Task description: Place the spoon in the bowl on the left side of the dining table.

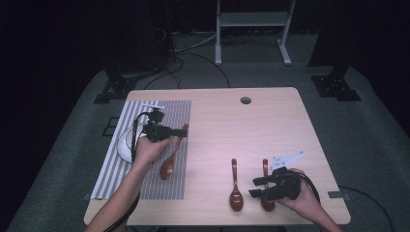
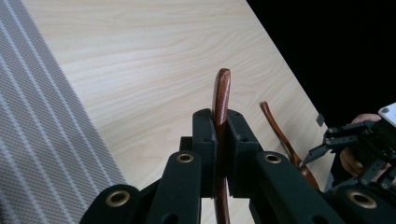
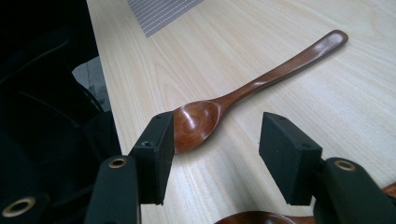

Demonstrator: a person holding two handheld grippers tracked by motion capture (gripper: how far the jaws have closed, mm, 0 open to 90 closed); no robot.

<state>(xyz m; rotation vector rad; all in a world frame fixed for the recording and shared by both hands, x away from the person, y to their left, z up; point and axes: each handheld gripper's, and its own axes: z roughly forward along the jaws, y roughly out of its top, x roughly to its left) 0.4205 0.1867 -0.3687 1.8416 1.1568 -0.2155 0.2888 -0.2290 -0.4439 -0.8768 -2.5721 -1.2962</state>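
gripping a spoon (image 2: 221,100) handle, left gripper (image 2: 220,140) over mat (image 1: 164,183).

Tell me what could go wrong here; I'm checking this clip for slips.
1. The left tongs pinch the lifted spoon near the handle tip, so the heavy bowl may swing or slip out.
2. The open right tongs hang close over two spoons lying side by side; closing could knock either one.

Three brown wooden spoons: one (image 1: 172,153) over the striped mat (image 1: 164,188), two (image 1: 235,186) on bare table (image 1: 270,116).
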